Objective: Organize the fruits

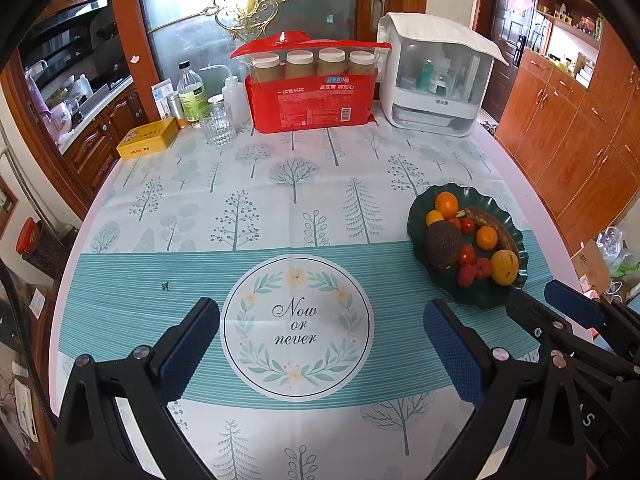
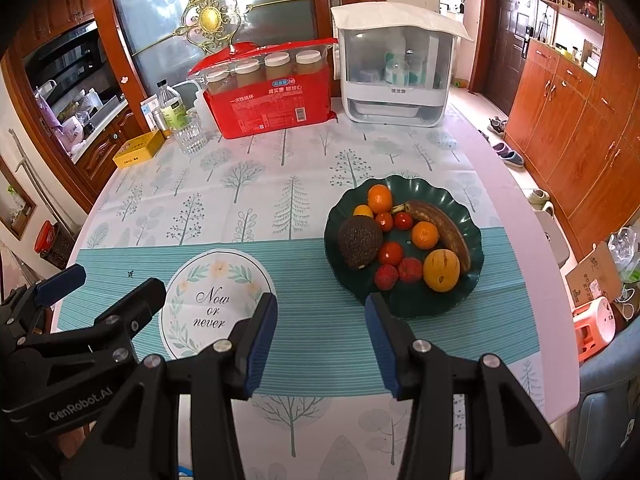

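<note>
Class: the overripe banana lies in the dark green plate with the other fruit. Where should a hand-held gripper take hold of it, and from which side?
Grip the banana at mid-length, across its narrow width, coming from above. It lies flat along the far right rim of the plate, with an orange and the yellow fruit close against its inner side, so a sideways approach is probably blocked.

- A home dining room: a desk (image 1: pixel 280 208) under a tree-print cloth lies ahead of the jaws.
- Left beyond, a kitchen counter (image 1: pixel 100 96); right, wooden cabinets (image 2: pixel 568 120), shoes (image 2: pixel 510 156) on the floor.
</note>
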### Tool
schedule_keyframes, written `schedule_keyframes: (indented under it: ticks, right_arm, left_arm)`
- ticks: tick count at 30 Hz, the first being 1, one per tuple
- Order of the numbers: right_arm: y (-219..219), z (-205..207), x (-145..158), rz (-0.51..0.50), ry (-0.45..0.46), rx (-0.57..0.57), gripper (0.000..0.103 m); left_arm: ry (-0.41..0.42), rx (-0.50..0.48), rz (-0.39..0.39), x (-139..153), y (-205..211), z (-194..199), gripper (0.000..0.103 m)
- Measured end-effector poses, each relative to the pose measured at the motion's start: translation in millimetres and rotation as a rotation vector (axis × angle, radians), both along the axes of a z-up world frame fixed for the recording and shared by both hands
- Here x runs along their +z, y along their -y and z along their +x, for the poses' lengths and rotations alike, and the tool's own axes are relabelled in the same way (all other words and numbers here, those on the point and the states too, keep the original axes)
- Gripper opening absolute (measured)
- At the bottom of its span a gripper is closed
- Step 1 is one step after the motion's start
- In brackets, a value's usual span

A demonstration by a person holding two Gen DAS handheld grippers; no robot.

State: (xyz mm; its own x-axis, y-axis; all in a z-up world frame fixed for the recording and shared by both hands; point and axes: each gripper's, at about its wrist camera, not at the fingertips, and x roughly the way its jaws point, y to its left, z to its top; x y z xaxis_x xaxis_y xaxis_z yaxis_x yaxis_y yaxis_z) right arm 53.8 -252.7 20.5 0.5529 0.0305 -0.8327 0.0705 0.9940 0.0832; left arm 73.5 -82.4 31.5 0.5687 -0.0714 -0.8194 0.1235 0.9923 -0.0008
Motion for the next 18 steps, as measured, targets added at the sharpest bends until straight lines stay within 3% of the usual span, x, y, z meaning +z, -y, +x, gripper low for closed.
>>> schedule_keyframes:
  ticks: [18]
  right_arm:
    - [0.8, -0.4, -1.0, 0.001, -0.003, 0.0, 0.046]
  left_arm:
    - [-0.006, -0.005, -0.002, -4.4, 2.6, -2.3, 0.101]
